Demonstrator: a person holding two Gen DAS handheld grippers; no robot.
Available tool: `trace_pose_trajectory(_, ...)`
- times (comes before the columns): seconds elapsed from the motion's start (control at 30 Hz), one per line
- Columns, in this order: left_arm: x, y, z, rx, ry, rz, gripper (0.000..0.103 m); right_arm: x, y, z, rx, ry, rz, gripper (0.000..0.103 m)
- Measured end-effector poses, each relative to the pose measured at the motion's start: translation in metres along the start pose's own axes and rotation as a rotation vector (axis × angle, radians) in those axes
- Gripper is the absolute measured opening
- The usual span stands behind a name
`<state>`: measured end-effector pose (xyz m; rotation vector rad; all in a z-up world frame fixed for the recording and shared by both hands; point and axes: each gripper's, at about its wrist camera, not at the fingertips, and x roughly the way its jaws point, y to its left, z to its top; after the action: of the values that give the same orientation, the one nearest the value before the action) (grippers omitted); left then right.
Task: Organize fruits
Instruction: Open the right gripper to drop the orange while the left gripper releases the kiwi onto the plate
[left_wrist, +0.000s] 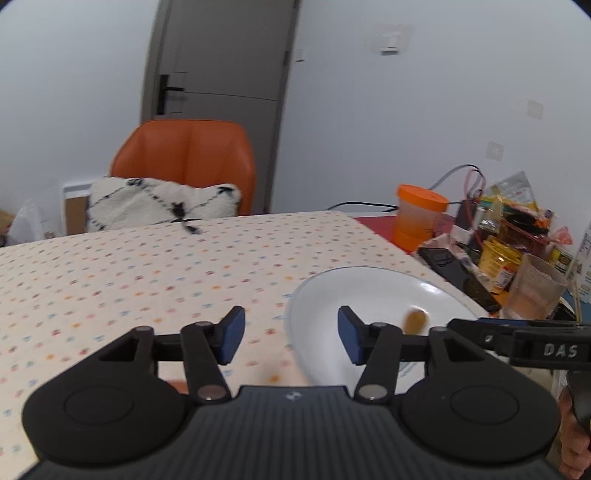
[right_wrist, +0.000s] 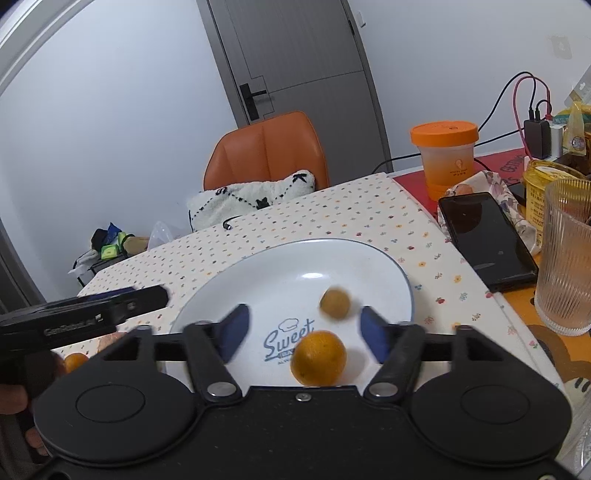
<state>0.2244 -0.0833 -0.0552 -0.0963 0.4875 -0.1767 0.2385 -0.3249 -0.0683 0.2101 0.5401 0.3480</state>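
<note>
Right gripper (right_wrist: 301, 334) is seen released and empty above the white plate (right_wrist: 373, 258), with a large orange (right_wrist: 318, 358) on the plate just below and between its spread pads and a smaller blurred orange (right_wrist: 334, 303) just ahead. Left gripper (left_wrist: 291, 334) is likewise released and empty. Plating is judged part done: one fruit (right_wrist: 74, 362) is glimpsed off the plate, left of the right claw, to be fetched next; being round, the fruits show no heading or long axis.
</note>
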Motion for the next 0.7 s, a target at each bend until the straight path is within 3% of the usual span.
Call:
trace_pose_trajectory(0.37,-0.044,0.049,-0.016,-0.055,0.001,0.094,0.062,-0.002,0.021,-0.013,-0.019,0.019,0.049,0.080)
trace_pose_trajectory(0.7,-0.070,0.081,-0.036,-0.078,0.018,0.165,0.063,-0.008,0.040,-0.021,-0.041,0.013,0.068,0.081)
